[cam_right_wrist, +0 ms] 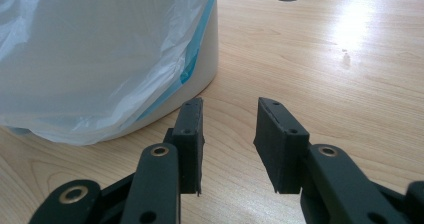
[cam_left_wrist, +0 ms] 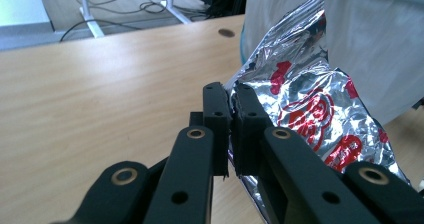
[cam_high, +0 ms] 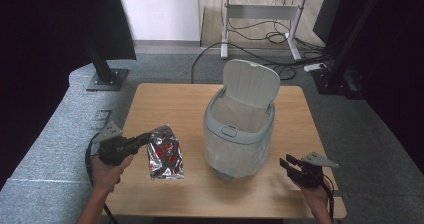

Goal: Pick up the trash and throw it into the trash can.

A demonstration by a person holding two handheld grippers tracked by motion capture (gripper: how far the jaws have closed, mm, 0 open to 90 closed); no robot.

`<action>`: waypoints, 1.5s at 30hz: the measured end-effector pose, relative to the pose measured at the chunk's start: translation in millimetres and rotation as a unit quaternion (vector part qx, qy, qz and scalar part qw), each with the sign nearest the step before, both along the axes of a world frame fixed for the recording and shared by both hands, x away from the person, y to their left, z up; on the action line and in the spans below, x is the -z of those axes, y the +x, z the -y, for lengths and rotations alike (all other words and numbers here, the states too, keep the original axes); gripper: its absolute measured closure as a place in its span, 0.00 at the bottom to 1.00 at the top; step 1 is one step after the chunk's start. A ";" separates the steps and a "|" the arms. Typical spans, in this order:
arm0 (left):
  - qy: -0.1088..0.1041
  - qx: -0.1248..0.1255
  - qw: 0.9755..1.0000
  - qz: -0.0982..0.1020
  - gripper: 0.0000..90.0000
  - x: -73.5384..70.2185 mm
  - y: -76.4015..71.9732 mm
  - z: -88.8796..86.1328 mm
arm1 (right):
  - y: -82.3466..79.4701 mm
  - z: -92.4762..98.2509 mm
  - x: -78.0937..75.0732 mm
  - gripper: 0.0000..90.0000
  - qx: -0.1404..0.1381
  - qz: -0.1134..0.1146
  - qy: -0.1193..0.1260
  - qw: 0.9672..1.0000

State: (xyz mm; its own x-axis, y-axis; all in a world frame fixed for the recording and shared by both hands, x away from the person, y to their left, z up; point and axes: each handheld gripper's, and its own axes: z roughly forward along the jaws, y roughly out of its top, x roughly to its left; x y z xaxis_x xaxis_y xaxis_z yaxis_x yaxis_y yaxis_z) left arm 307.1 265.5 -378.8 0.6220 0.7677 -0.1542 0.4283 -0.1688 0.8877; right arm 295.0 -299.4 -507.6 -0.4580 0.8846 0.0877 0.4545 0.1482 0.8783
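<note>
In the high view, the left gripper [cam_high: 145, 138] at lower left pinches the edge of a crinkled silver foil packet with red print [cam_high: 165, 152], which hangs left of centre just beside a white lidded plastic bin lined with a clear bag [cam_high: 240, 134] on the pale wooden table [cam_high: 165, 99]. The left gripper view shows the jaws clamped on the foil's edge. At lower right, the right gripper [cam_high: 286, 164] stands parted and holds nothing; its own view shows bare tabletop between the jaws and the bin at upper left.
</note>
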 end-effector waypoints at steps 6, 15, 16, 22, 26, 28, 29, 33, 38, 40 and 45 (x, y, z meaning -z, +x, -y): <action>0.008 0.009 1.000 0.017 0.96 -30.9 3.5 8.8 | 0.7 0.6 1.3 0.70 0.000 -0.003 0.001 1.000; 0.014 0.018 0.999 0.035 0.96 -62.7 9.5 20.0 | 1.7 2.8 1.8 0.70 0.002 -0.005 0.005 1.000; 0.014 0.019 0.999 0.036 0.96 -65.7 10.3 20.4 | 1.8 3.1 2.1 0.70 0.002 -0.006 0.005 1.000; 0.020 0.024 0.999 0.037 0.96 -80.3 17.0 20.3 | 4.2 5.9 6.3 0.70 0.005 -0.015 0.005 1.000; 0.016 0.027 0.999 0.034 0.96 -85.2 20.0 20.3 | 5.4 6.9 7.4 0.70 0.006 -0.017 0.005 1.000; 0.016 0.027 0.999 0.034 0.96 -86.9 21.1 21.1 | 5.6 6.7 7.7 0.70 0.006 -0.018 0.005 1.000; 0.014 0.029 0.999 0.033 0.96 -87.9 22.0 21.5 | 5.6 6.5 7.9 0.70 0.006 -0.018 0.004 1.000; 0.009 0.030 0.999 0.035 0.96 -92.6 25.9 24.3 | 6.1 5.7 9.3 0.70 0.004 -0.020 0.002 1.000; 0.012 0.033 0.999 0.035 0.96 -97.7 30.9 31.6 | 6.6 6.6 10.0 0.70 0.005 -0.022 0.003 1.000; 0.014 0.035 0.999 0.036 0.96 -100.5 33.0 34.6 | 6.6 7.0 10.1 0.70 0.005 -0.023 0.003 1.000; 0.017 0.040 0.998 0.037 0.96 -107.2 37.7 43.1 | 6.8 7.4 10.6 0.70 0.006 -0.024 0.003 1.000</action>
State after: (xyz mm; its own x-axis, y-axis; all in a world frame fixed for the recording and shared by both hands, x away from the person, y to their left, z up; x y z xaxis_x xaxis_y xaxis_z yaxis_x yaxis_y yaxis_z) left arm 344.8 222.4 -271.6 0.6908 0.7186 -0.0803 0.3451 -0.2301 0.9099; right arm 301.8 -306.9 -518.2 -0.4429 0.8892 0.1149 0.4972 0.1370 0.8567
